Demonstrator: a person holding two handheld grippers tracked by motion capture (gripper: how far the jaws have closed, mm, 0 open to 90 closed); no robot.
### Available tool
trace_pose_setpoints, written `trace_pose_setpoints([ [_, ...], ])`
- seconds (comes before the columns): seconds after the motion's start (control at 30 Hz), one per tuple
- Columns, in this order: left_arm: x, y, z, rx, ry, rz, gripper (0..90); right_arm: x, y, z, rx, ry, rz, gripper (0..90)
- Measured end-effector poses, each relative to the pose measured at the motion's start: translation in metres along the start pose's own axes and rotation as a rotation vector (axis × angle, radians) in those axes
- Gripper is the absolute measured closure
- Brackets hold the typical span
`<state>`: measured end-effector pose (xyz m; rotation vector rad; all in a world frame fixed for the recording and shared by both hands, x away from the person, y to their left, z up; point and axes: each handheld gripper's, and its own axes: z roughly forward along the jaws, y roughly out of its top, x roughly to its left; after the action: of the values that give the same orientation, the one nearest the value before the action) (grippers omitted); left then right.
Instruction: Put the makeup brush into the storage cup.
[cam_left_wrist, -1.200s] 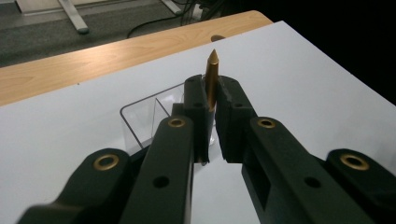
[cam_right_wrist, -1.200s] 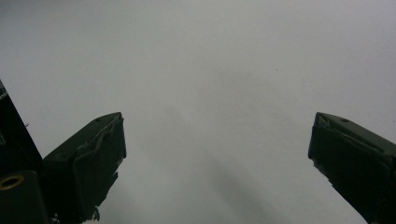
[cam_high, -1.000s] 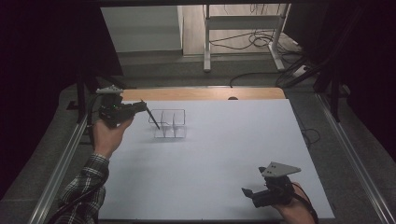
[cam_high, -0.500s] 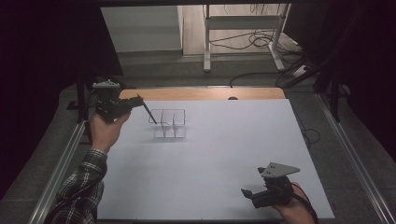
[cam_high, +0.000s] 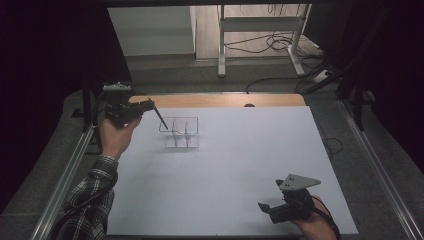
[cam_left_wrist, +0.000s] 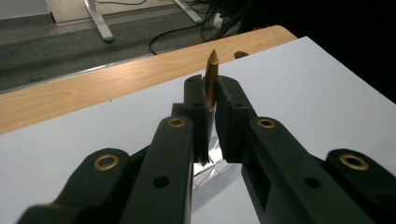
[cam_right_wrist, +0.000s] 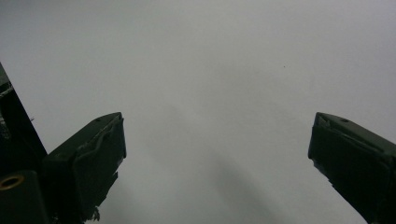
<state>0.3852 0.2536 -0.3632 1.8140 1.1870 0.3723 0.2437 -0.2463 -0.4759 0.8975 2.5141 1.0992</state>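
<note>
pens: 1 (cam_left_wrist: 212, 77) | clear racks: 1 (cam_high: 180, 133) | grippers: 2 | tables: 1 (cam_high: 240, 165)

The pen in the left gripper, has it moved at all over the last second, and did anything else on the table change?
The left gripper has drifted slightly left and toward the far edge, and stays shut on the pen, whose tip still points at the clear organizer. The organizer has not moved. The right gripper has stayed at the near right of the white table, jaws open and holding nothing.
</note>
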Motion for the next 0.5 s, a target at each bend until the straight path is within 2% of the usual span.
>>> trace_pose_setpoints([
  [0.5,0.002,-0.004,0.014,0.005,0.019,-0.006,84.2,0.0,0.0,0.001,0.004,0.005,-0.002,4.3],
])
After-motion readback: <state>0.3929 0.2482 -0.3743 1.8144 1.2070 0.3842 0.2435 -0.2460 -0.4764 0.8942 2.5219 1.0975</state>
